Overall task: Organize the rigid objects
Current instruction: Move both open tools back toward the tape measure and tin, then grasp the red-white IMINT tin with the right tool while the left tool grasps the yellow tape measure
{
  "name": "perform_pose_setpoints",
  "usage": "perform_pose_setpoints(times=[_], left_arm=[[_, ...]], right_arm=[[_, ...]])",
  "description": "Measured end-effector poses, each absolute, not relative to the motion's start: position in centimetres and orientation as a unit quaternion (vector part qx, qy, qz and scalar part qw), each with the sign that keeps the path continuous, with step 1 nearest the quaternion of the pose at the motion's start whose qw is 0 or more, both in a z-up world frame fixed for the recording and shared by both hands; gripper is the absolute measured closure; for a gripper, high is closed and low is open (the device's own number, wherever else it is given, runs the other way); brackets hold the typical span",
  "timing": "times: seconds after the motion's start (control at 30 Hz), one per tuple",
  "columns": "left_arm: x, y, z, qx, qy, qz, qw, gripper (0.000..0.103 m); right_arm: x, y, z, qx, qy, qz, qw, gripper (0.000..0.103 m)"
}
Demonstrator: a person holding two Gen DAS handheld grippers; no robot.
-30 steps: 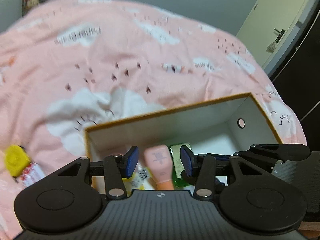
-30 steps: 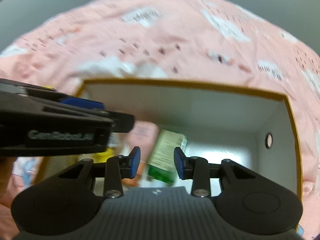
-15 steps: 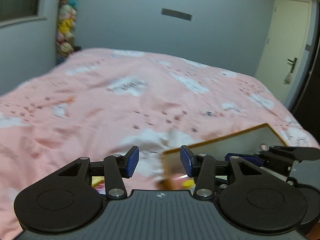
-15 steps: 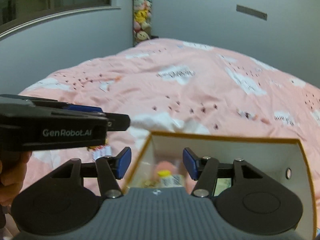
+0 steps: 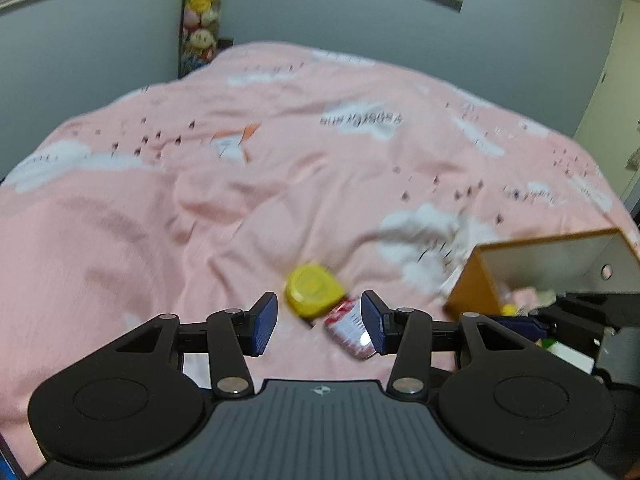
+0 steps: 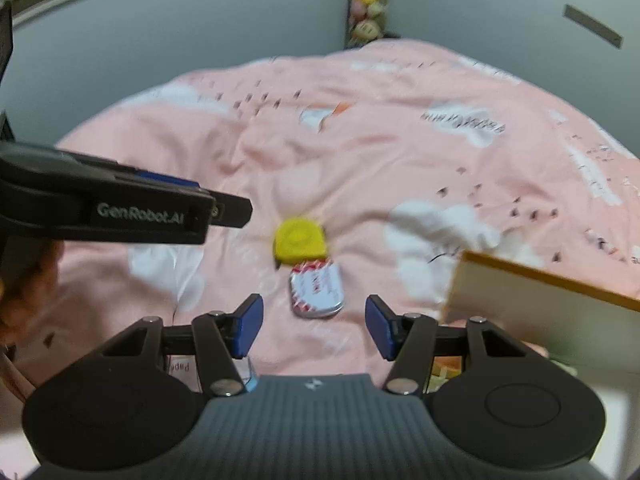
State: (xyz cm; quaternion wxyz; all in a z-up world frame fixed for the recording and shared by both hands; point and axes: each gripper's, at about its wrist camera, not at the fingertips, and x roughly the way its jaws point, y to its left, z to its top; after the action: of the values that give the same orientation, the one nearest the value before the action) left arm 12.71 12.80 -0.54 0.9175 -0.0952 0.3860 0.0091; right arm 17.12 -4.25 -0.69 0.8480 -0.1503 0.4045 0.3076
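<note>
Open pink bed lies toward 12 o'clock of both tongs. Obstacles: yellow case touching red-white tin straight ahead; box wall at 3 o'clock; left tongs crossing at 10 o'clock.

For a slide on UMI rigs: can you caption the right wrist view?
Open right gripper above a red-and-white tin and yellow rounded case on a pink quilt.

Yellow case touching, apparently, flat tin
</note>
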Motion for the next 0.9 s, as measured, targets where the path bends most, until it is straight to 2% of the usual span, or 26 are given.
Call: perform_pose_setpoints(times=[0.2,0.77,0.83,0.9], left_arm=[[14.0,14.0,-2.6,-0.095,0.413,0.013,0.906,0.053],[18.7,15.4,-6.1,-0.089,0.454,0.002,0.887,0.053],[19.0,15.3,-6.2,-0.08,0.454,-0.004,0.887,0.053],[19.2,15.1,-6.1,-0.076,0.449,-0.015,0.89,0.053]], right_arm=[[19.8,-2.3,-3.2,-0.166,0.443,0.306,0.826,0.047],[27.0,1.4,-9.8,-0.158,0.534,0.29,0.778,0.047],[27.0,1.4,-10.2,-0.159,0.537,0.291,0.776,0.052],[27.1,1.3,-10.2,-0.156,0.537,0.294,0.775,0.053]])
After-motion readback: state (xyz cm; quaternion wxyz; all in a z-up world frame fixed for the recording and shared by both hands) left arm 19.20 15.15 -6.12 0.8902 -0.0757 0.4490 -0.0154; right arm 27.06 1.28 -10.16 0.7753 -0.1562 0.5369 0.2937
